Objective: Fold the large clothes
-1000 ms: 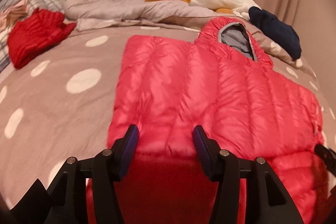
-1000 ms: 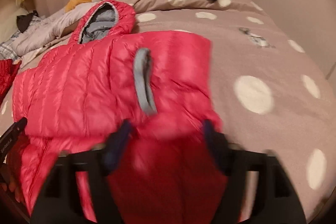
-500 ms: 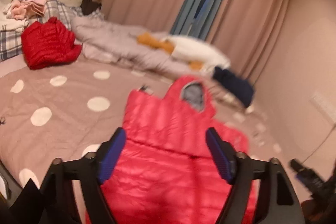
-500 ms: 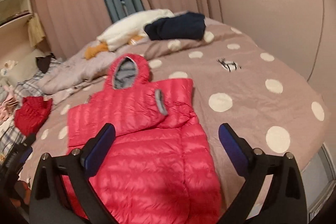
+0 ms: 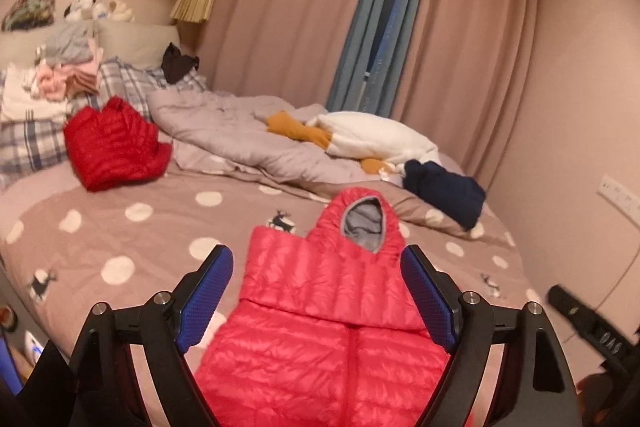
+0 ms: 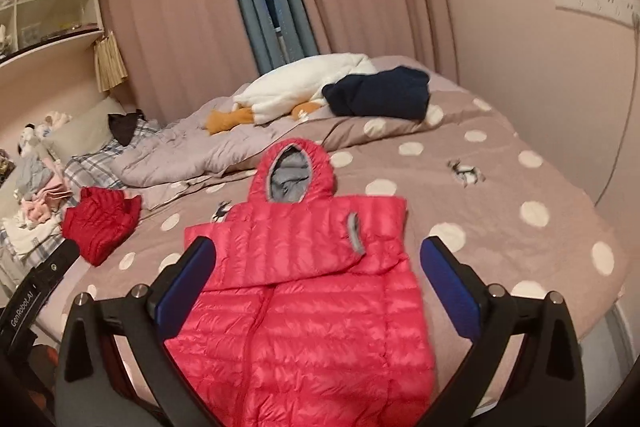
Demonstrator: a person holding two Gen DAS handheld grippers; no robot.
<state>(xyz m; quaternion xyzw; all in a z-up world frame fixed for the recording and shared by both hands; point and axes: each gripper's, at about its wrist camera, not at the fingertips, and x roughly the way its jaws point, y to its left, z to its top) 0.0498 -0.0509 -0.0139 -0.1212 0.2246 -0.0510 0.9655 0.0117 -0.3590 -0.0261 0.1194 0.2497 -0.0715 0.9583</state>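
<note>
Jacket: the red hooded down jacket (image 6: pixel 296 303) lies flat on the bed (image 6: pixel 500 187), hood toward the far side and hem toward the cameras.
Done so far: both sleeves appear folded in across the chest; a grey-trimmed cuff (image 6: pixel 354 233) lies on the front panel and a straight fold edge crosses the body below it.
Left to do: by my reading, the lengthwise fold, hem up toward the hood, is not yet made, and the hood is not tucked in.
Left gripper: the left gripper (image 5: pixel 316 299) hangs above the jacket with its jaws wide; they have just been opening and nothing is between them.
Right gripper: the right gripper (image 6: pixel 318 291) is also spread wide above the jacket, its jaws having just opened further, holding nothing.
Other clothes: a folded dark red down garment (image 5: pixel 114 143) sits near the pillows, well apart from the jacket; a navy garment (image 6: pixel 378 93) rests at the far edge, next to a white plush goose (image 6: pixel 304 83).
Surface: a soft taupe duvet cover with white dots and small deer motifs, slightly wrinkled; a crumpled grey quilt (image 5: pixel 228 131) lies across the far part.
Room: pinkish curtains (image 5: pixel 288 7) with a blue panel at the window, a wall shelf (image 6: pixel 48 7) and a socket strip (image 6: pixel 592 5) on the wall.
</note>
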